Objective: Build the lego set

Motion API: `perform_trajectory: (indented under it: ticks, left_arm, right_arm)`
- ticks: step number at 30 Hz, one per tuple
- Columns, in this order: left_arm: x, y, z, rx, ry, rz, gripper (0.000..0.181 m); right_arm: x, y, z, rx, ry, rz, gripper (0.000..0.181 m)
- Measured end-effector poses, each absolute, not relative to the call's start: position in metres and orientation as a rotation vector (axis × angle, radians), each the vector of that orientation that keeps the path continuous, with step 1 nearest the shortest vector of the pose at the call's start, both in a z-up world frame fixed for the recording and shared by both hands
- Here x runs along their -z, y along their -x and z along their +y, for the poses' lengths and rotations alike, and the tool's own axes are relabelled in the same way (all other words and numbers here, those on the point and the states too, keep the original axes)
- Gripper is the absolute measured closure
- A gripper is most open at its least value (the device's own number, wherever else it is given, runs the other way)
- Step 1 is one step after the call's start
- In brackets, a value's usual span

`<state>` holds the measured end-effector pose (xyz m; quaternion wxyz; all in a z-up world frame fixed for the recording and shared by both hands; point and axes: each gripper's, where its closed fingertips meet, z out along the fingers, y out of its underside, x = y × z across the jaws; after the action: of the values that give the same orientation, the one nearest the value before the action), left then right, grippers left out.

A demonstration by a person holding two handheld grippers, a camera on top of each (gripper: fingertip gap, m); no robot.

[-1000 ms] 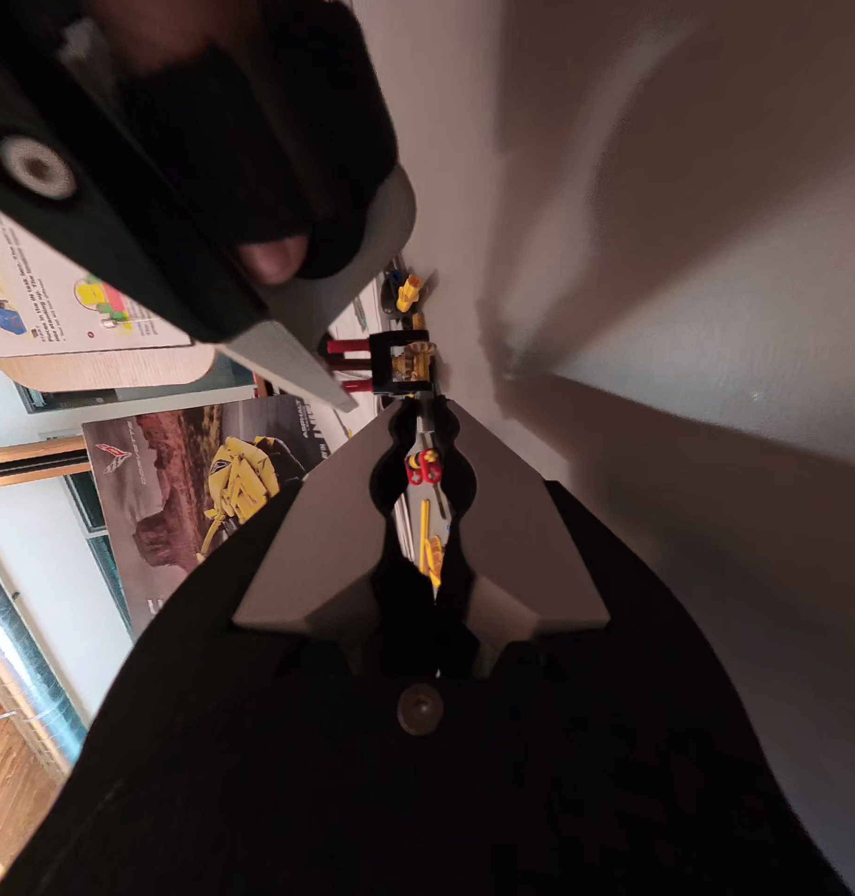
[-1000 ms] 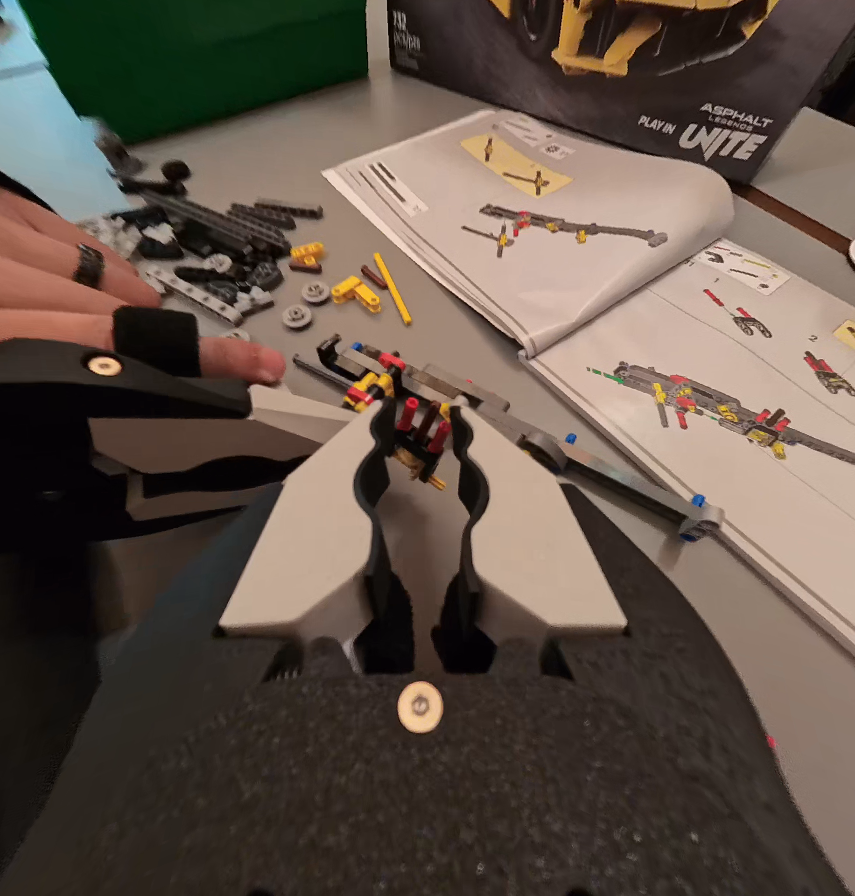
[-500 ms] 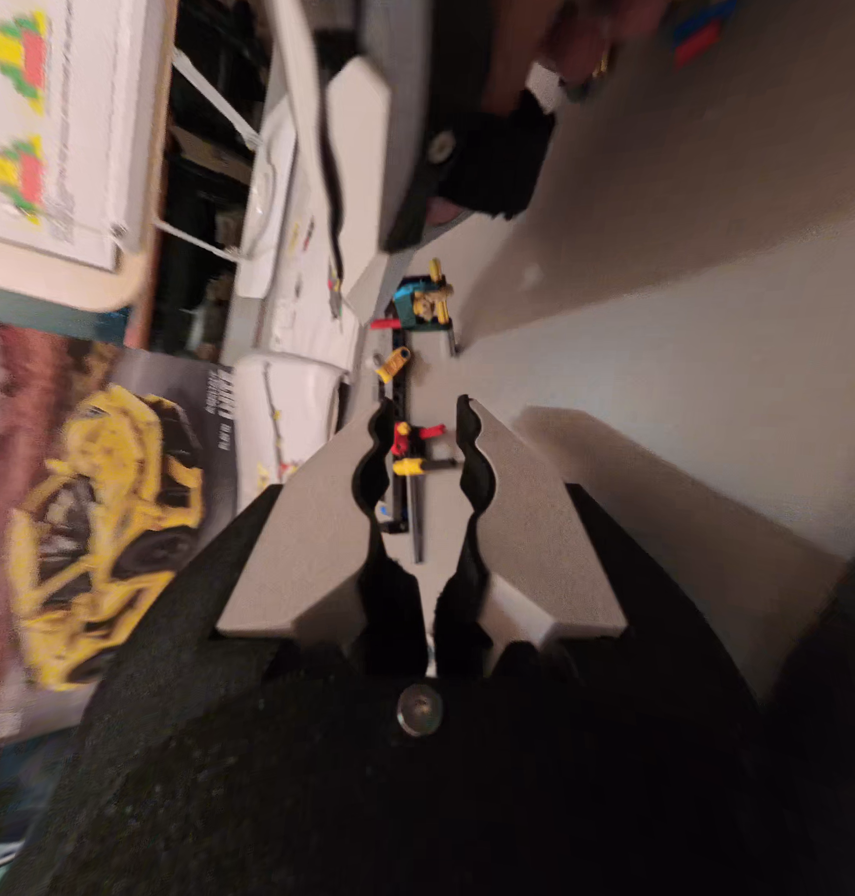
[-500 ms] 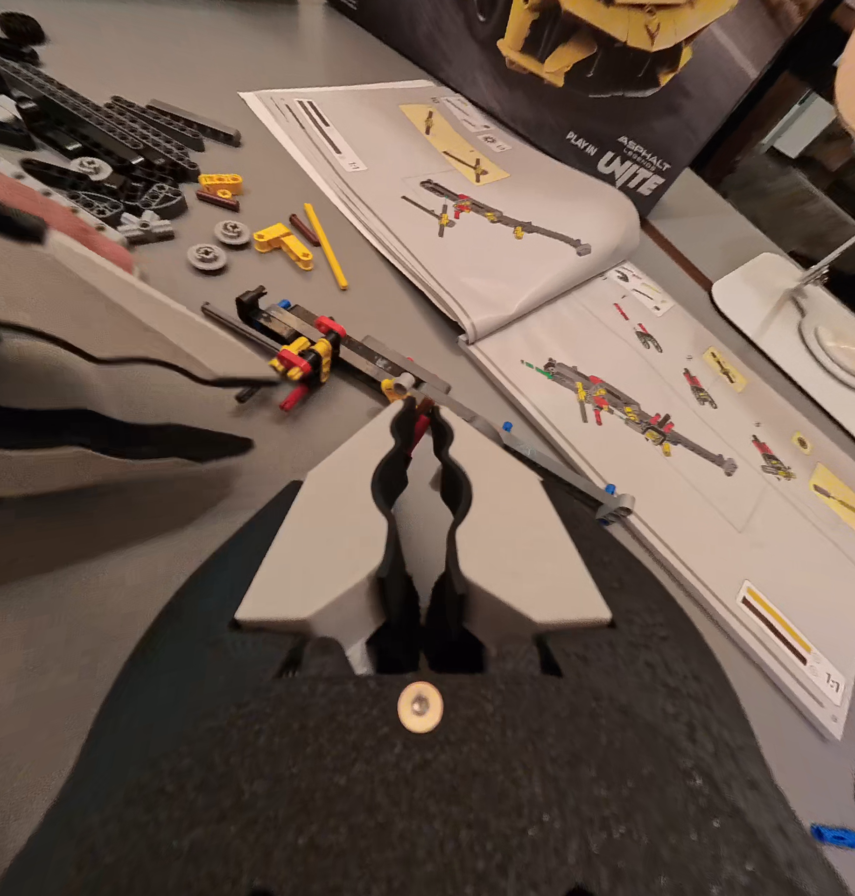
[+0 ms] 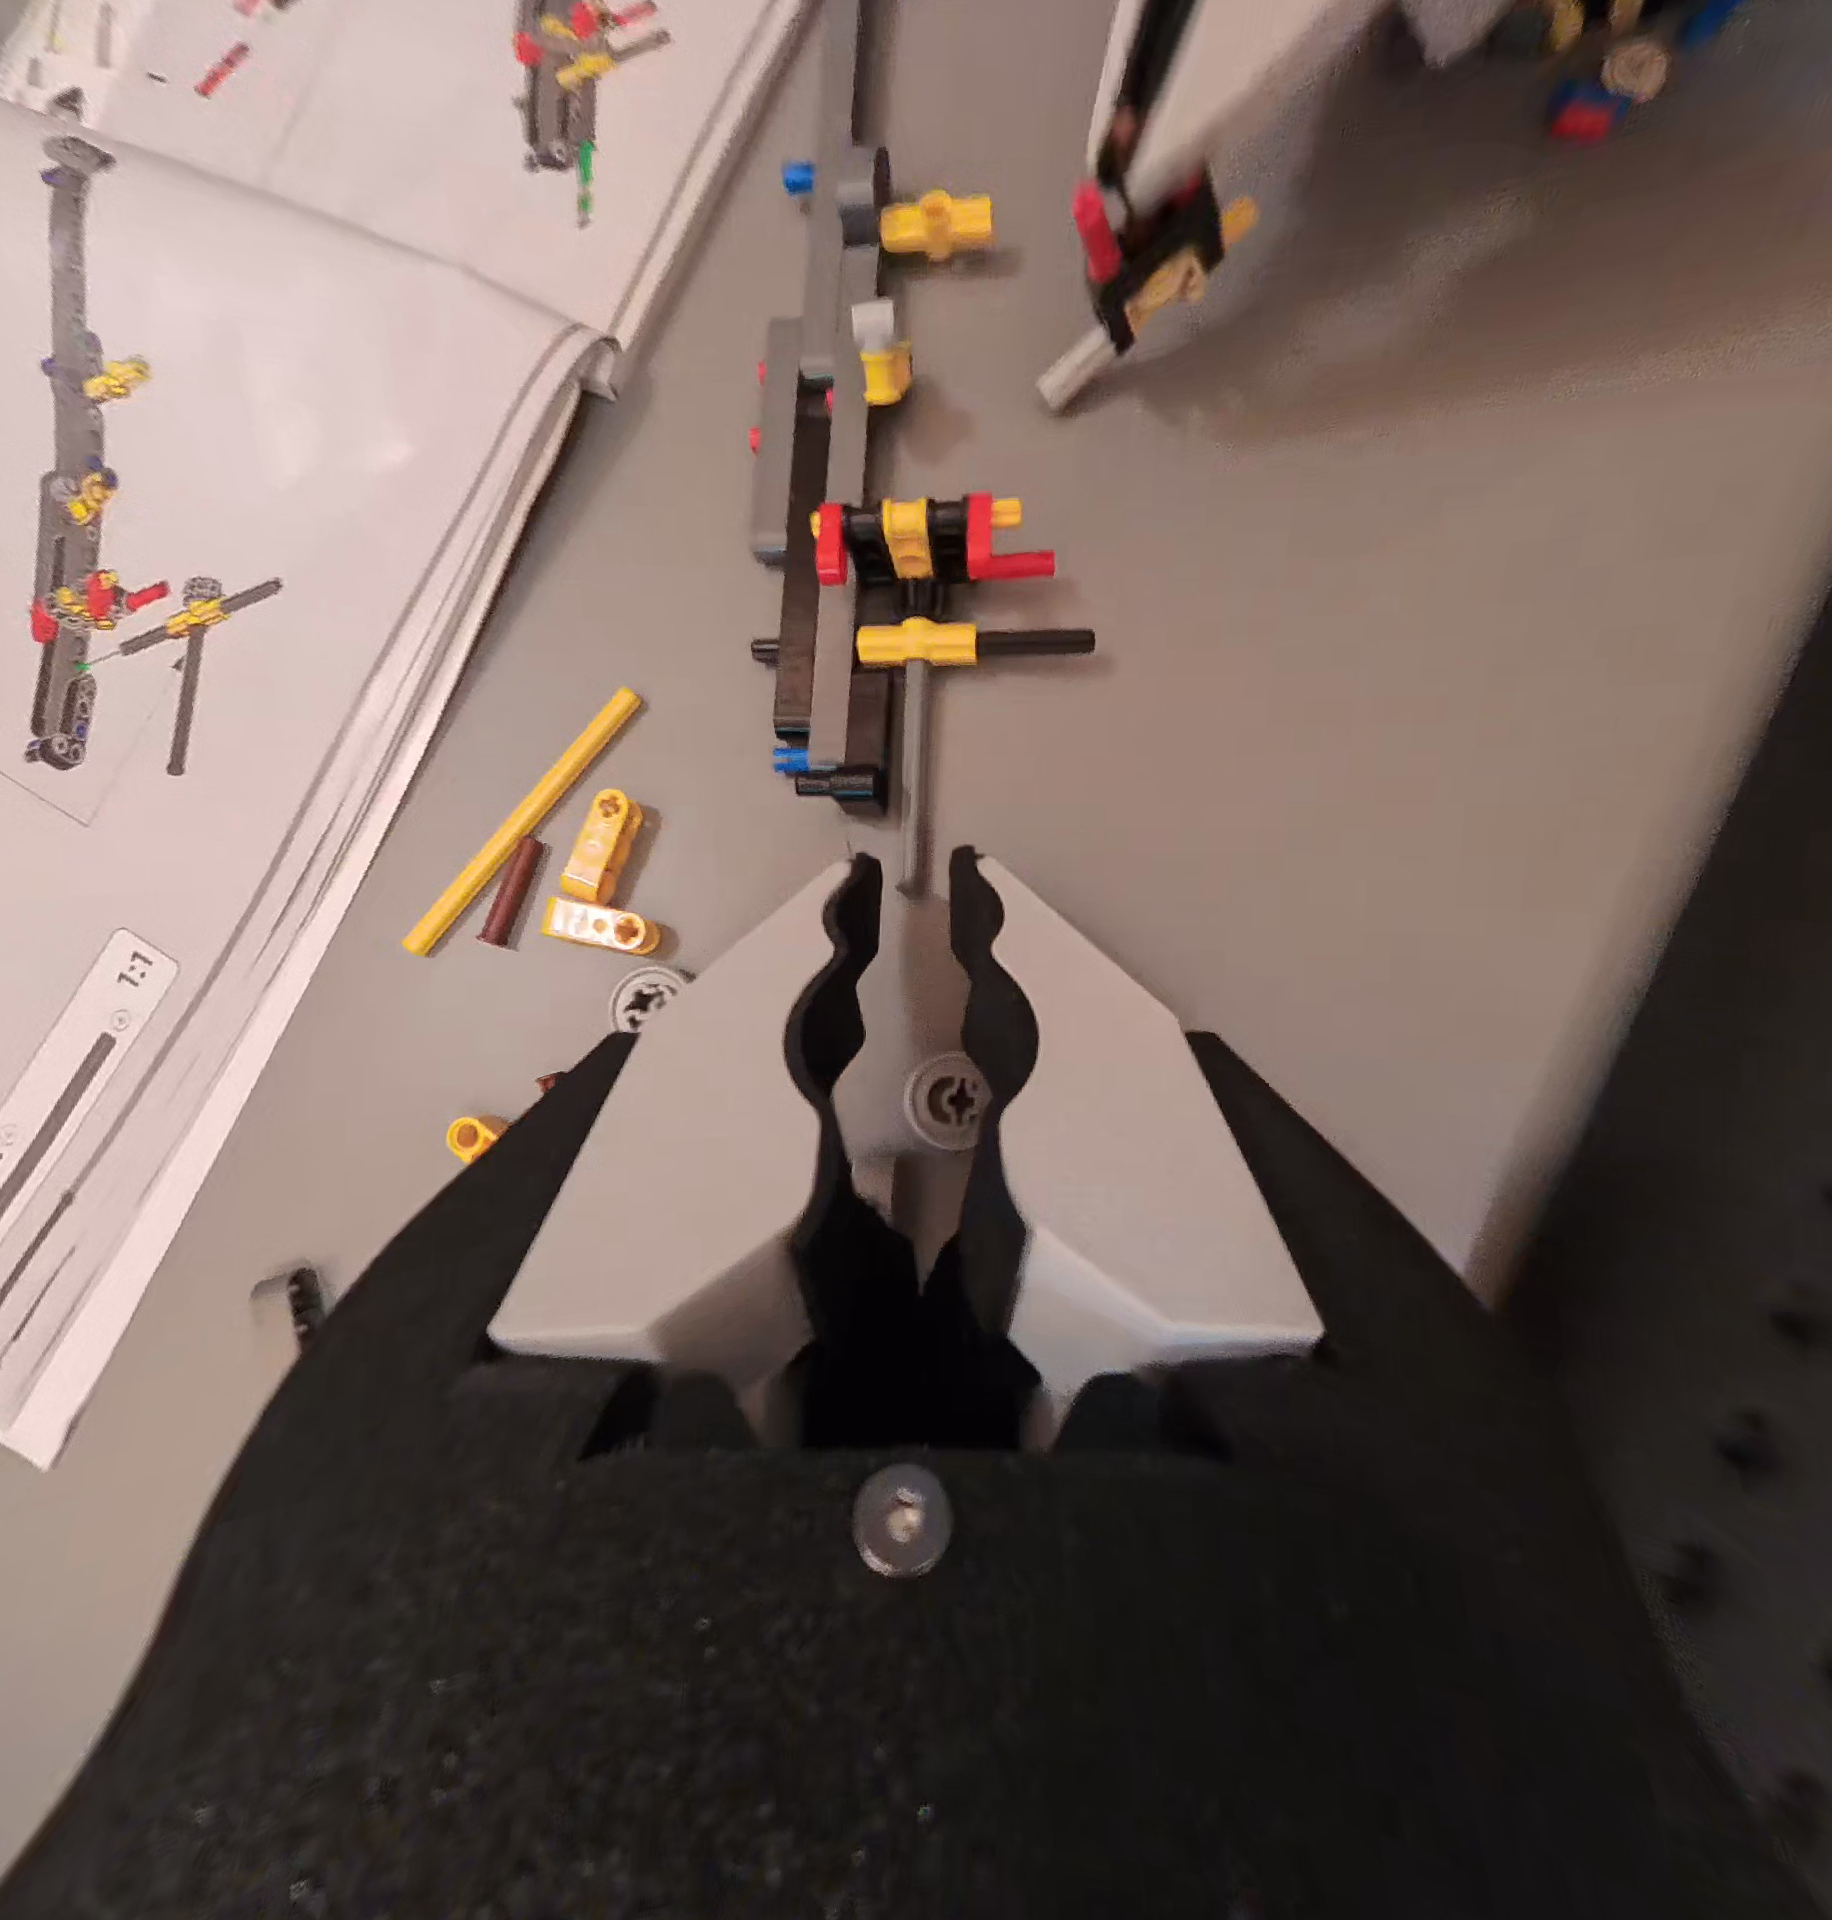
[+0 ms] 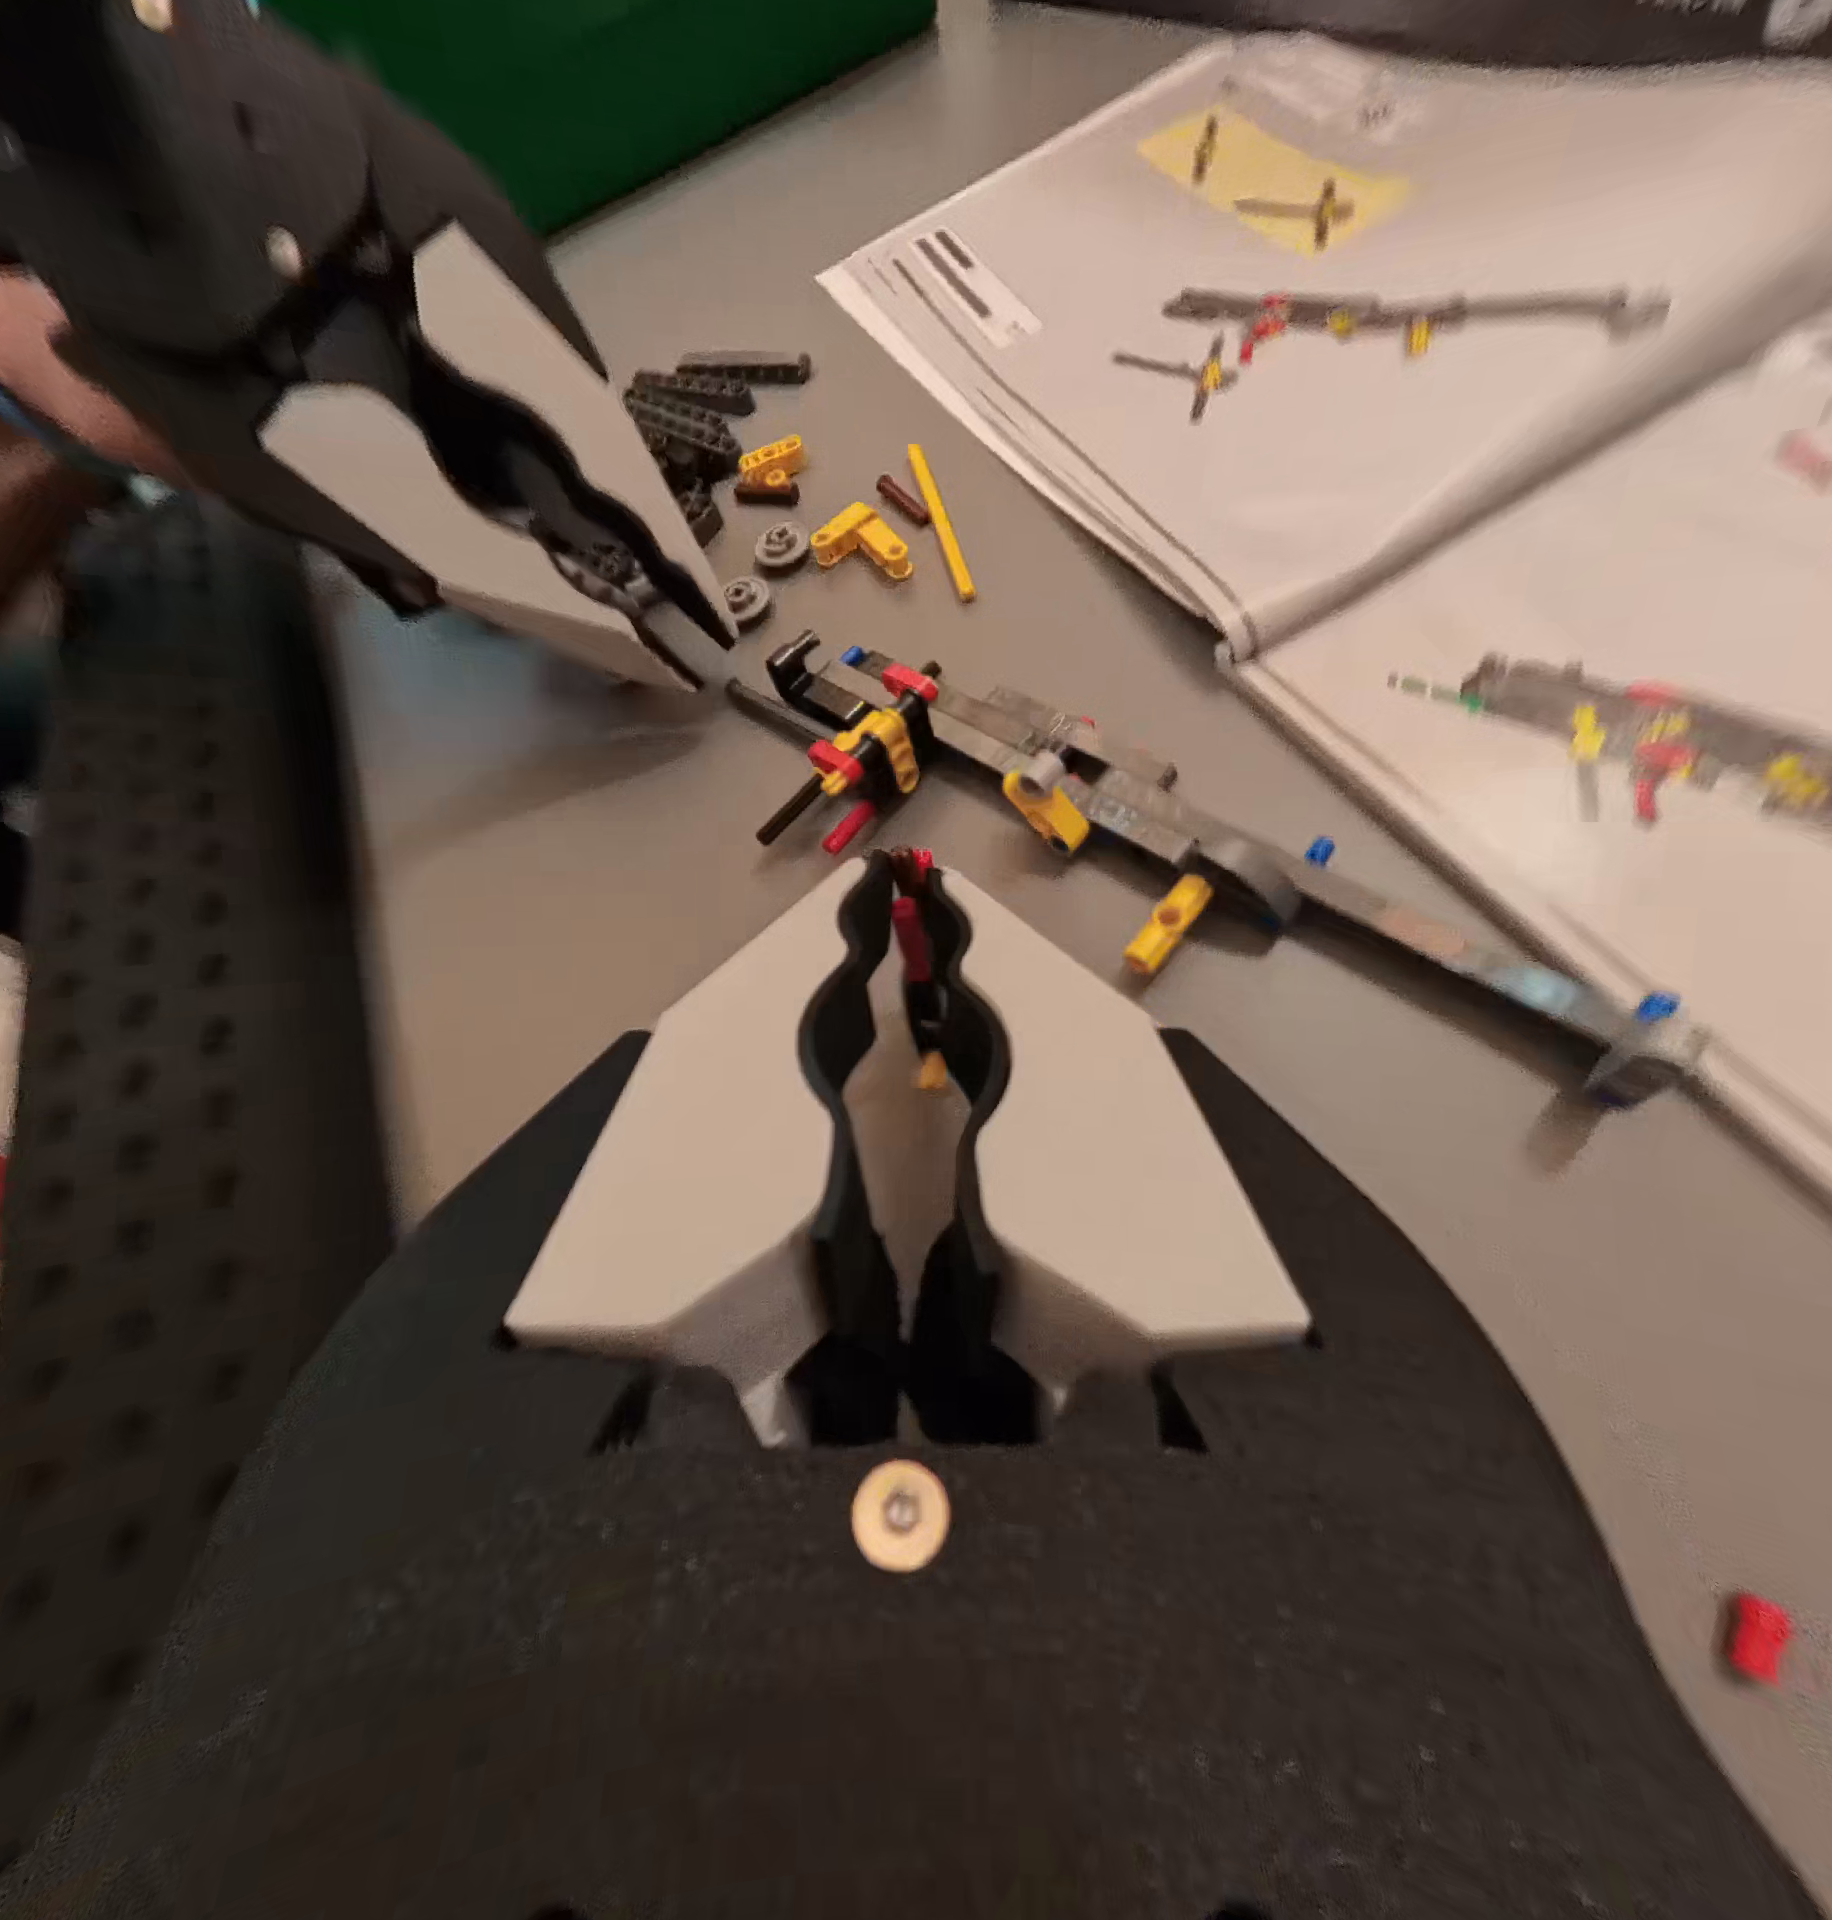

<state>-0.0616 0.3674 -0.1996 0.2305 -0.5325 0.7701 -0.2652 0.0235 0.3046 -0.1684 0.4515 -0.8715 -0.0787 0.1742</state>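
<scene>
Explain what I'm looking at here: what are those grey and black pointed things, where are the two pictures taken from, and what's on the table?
There is no robot; a person holds two hand tools, each ending in a two-finger gripper with a camera looking along its fingers. One picture comes from the left gripper, the other from the right gripper. On the grey table lie a half-built lego beam assembly, loose pieces such as a yellow rod, and an open instruction booklet. The left gripper is slightly open, its tips at the end of the assembly's thin grey axle, gripping nothing. The right gripper is shut on a small red and black piece.
</scene>
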Motion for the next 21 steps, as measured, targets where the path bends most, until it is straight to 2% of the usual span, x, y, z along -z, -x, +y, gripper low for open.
perform_trajectory:
  ticks: [7, 11, 14, 17, 19, 21]
  left_arm:
    - [0.212, 0.061, 0.366, 0.726, 1.464, 2.210, 0.174]
    - [0.212, 0.059, 0.367, 0.713, 1.441, 2.226, 0.178]
    - [0.211, 0.060, 0.366, 0.690, 1.417, 2.244, 0.178]
    - [0.211, 0.062, 0.364, 0.683, 1.428, 2.266, 0.178]
    - [0.208, 0.062, 0.362, 0.681, 1.413, 2.279, 0.179]
    - [0.206, 0.062, 0.361, 0.680, 1.402, 2.290, 0.178]
  right_arm:
    - [0.193, -0.048, 0.297, -0.449, 2.272, -0.070, 0.172]
    - [0.207, -0.060, 0.294, -0.237, 2.360, -0.119, 0.151]
    - [0.191, -0.065, 0.297, -0.022, 2.324, -0.097, 0.135]
    - [0.173, -0.017, 0.306, -0.081, 2.261, -0.148, 0.130]
    - [0.183, 0.020, 0.315, -0.197, 2.292, -0.126, 0.123]
    - [0.199, 0.028, 0.326, -0.134, 2.319, -0.102, 0.120]
